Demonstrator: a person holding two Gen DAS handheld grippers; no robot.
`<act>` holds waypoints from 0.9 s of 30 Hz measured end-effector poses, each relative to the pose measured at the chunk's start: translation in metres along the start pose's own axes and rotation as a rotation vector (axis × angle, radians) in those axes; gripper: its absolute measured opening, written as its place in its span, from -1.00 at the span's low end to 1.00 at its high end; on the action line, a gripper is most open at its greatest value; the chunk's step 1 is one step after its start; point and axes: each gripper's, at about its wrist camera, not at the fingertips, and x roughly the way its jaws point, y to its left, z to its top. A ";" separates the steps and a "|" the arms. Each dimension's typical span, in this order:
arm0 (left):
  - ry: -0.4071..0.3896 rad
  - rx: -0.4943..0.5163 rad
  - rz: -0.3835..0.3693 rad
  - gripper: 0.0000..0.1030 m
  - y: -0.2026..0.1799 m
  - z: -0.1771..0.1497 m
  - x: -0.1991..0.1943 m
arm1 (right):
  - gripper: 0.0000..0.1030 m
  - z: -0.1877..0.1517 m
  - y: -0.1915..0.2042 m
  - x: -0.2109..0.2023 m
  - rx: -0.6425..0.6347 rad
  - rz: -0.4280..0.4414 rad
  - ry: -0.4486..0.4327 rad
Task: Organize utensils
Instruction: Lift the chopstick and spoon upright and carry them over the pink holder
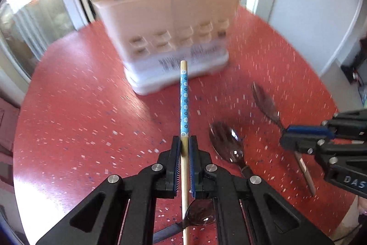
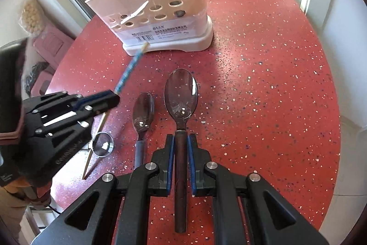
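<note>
My left gripper point(image 1: 184, 148) is pinching a chopstick point(image 1: 184, 102) with a blue flowered end, its tip aimed at the foot of the beige utensil holder point(image 2: 160, 15). My right gripper point(image 2: 181, 148) is pressed tight on the dark handle of a large spoon point(image 2: 181, 93), whose bowl also points toward the holder. The holder stands on the red speckled table point(image 2: 263, 84) and already has chopsticks and some spoons upright in its compartments, so part of the sorting looks done. On the table on my side of the holder there is a smaller spoon point(image 2: 143, 114), a round ladle-like piece point(image 2: 103, 144) and a loose stick. I judge both held pieces go in next, then those
</note>
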 end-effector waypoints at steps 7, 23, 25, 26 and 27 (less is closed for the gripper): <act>-0.177 -0.123 -0.004 -0.29 0.017 -0.003 -0.046 | -0.75 -0.005 0.009 -0.018 -0.019 0.018 -0.067; -0.379 -0.228 -0.010 -0.29 0.038 -0.002 -0.101 | -0.75 0.001 0.026 -0.066 -0.071 0.045 -0.237; -0.399 -0.236 -0.015 -0.29 0.041 -0.001 -0.106 | -0.75 0.004 0.027 -0.071 -0.071 0.052 -0.252; -0.409 -0.240 -0.017 -0.29 0.042 0.000 -0.109 | -0.75 0.006 0.028 -0.073 -0.073 0.052 -0.259; -0.417 -0.244 -0.018 -0.29 0.043 0.001 -0.111 | -0.75 0.007 0.029 -0.073 -0.074 0.053 -0.264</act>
